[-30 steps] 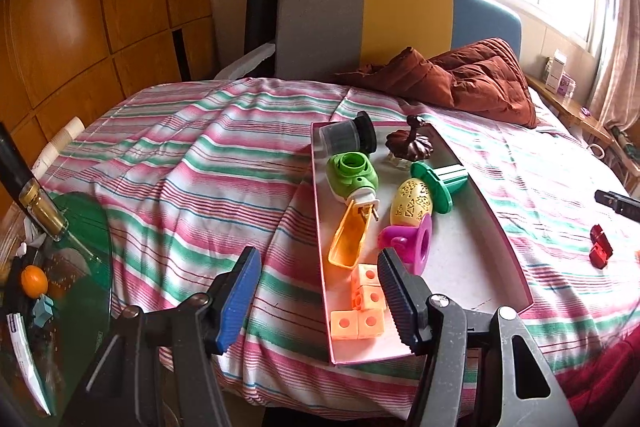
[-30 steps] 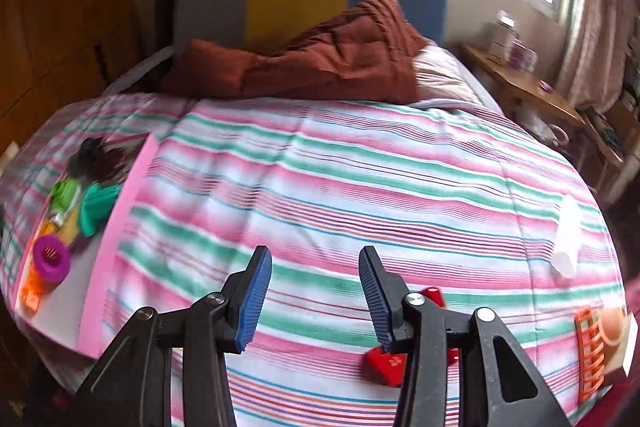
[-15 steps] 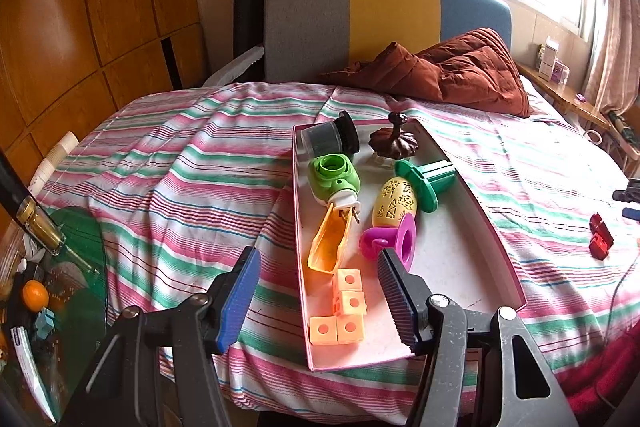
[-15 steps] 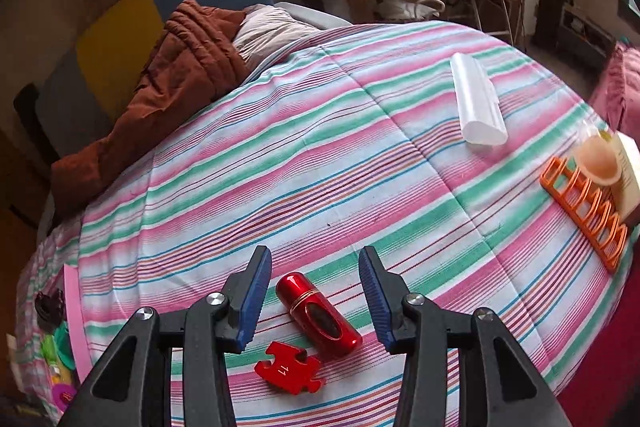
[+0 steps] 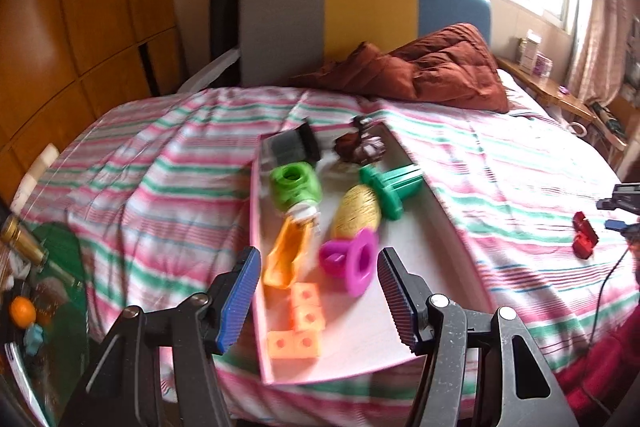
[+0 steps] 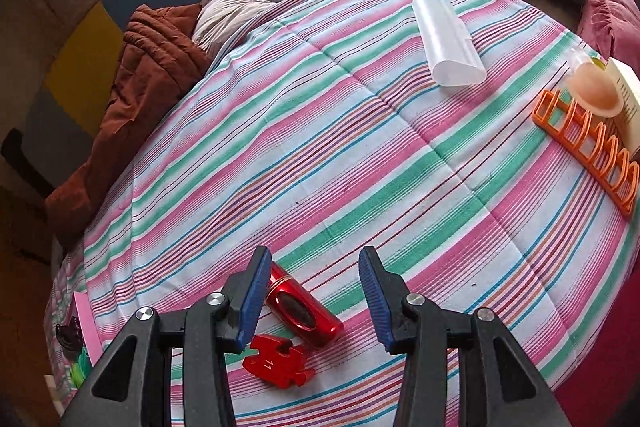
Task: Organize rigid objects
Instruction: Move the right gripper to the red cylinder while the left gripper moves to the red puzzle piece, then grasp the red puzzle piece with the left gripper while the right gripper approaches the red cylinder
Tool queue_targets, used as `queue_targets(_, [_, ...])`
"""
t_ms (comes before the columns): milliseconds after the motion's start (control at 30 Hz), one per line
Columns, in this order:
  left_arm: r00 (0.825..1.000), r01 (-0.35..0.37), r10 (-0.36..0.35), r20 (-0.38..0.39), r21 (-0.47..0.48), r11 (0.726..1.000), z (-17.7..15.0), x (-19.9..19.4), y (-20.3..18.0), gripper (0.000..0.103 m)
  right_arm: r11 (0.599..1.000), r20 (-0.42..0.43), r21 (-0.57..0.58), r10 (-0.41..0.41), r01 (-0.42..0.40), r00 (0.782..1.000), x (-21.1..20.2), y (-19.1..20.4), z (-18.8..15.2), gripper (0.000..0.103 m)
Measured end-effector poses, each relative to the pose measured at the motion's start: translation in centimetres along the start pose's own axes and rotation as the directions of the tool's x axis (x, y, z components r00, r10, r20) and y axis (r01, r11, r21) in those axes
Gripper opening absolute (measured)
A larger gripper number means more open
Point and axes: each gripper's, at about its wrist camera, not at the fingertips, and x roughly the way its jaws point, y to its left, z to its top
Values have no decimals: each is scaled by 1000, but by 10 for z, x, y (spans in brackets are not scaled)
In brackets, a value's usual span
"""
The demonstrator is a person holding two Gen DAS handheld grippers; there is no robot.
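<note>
A pink tray (image 5: 434, 247) lies on the striped bed with a pink spool (image 5: 352, 263), orange blocks (image 5: 298, 327), an orange scoop (image 5: 286, 259), a green cap (image 5: 294, 185), a yellow egg (image 5: 356, 213) and a green plunger (image 5: 390, 187). My left gripper (image 5: 316, 291) hovers open above the tray's near end, with nothing between its fingers. On the bedspread a red metal cylinder (image 6: 304, 307) lies between the open fingers of my right gripper (image 6: 314, 287), close to the left finger. A red puzzle piece (image 6: 276, 359) lies just in front of it.
A translucent white case (image 6: 448, 43), an orange rack (image 6: 588, 151), a peach disc (image 6: 596, 91) and a cream box (image 6: 628, 99) lie toward the bed's right edge. A brown quilt (image 5: 432, 71) is heaped at the headboard. A green side table (image 5: 52, 287) stands left of the bed.
The right gripper has rolled, swung across the bed and dropped over the red cylinder, which now lies between its fingers. The left gripper has drifted slightly; both openings look unchanged.
</note>
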Motion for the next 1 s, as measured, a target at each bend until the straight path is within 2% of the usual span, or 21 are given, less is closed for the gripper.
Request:
queue_targets(133, [996,87,-87,-6,61,994,16,9,-30,64,1000,12,9,4,-4,1000,-3,-1,1,46])
queue_targets(233, [987,158,-158,-11,138,978,28,19,-67,66,1000,27,19,18,-18,999,-7,-2,2,46])
queue_targets(267, [982,186,-184,-29,172,967,32,25,-82,70,1000,34,17,21,-21,999,-8,-2,2,46])
queue_targets(333, [966,260,-252,-62,225,939,39,38,-114,70,1000,47,8,19,-19,999,-12,0,2,46])
queue_targets(433, [935,355,-334,-122,307,883,45,60,-166,71,1000,60,1,28,-28,998,-15,1,3,46])
queue_targets(500, [905,426,-389,-175,346,836,44,73,-199,71,1000,64,6,26,-27,998,-15,0,4,46])
queue_targets(567, [868,496,-440,-228,371,785,39,81,-231,71,999,65,15,37,-38,997,-16,-2,5,46])
queue_targets(633, [823,567,-492,-283,399,721,32,84,-261,71,999,69,23,35,-36,997,-17,-4,6,46])
queue_targets(733, [780,625,-525,-339,447,640,19,84,-297,71,998,75,40,40,-43,996,-17,-7,9,46])
queue_targets(833, [760,649,-528,-379,473,596,11,91,-323,71,998,78,59,34,-39,996,-18,-12,10,46])
queue_targets(933, [749,662,-521,-410,467,586,8,101,-342,71,996,71,77,43,-48,997,-16,-15,11,46])
queue_targets(967, [744,668,-524,-415,471,575,7,102,-346,71,996,69,79,43,-48,997,-16,-15,12,46])
queue_targets(1000, [750,661,-519,-411,488,569,4,102,-352,71,996,69,80,41,-46,997,-15,-15,12,46])
